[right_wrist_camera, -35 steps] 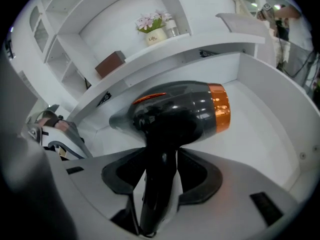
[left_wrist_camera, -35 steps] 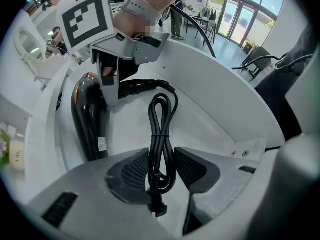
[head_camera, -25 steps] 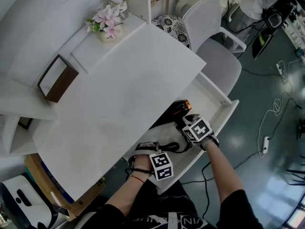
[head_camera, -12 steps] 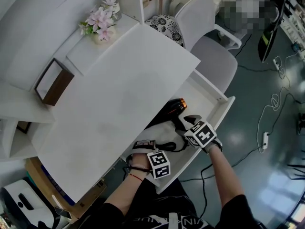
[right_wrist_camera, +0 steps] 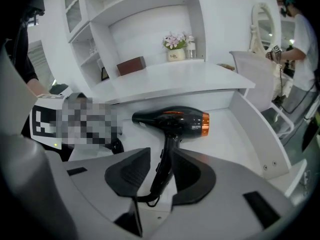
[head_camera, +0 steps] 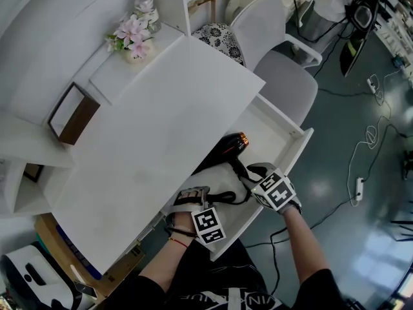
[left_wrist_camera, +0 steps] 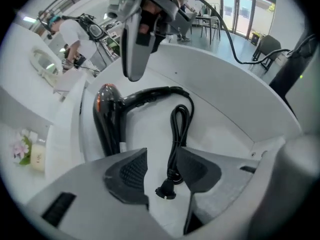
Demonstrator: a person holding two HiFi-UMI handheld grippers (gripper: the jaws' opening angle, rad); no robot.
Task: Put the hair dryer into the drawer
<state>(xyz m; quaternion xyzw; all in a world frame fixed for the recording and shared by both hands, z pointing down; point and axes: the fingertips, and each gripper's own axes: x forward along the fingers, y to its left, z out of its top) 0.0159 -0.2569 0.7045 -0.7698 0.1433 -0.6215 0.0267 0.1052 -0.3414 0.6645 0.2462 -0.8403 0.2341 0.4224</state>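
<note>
Right gripper: jaws apart, just closing partway, handle in line between them, unpinched | left gripper: jaws wide, just opening, cord loose between | hair dryer flat in open drawer | step: release, I judge | next: I lift both clear of cord.

The black hair dryer is lying in the open white drawer, partly under the white desk top. Its coiled black cord is lying nearer the person. A pale chair is standing beyond the drawer.
</note>
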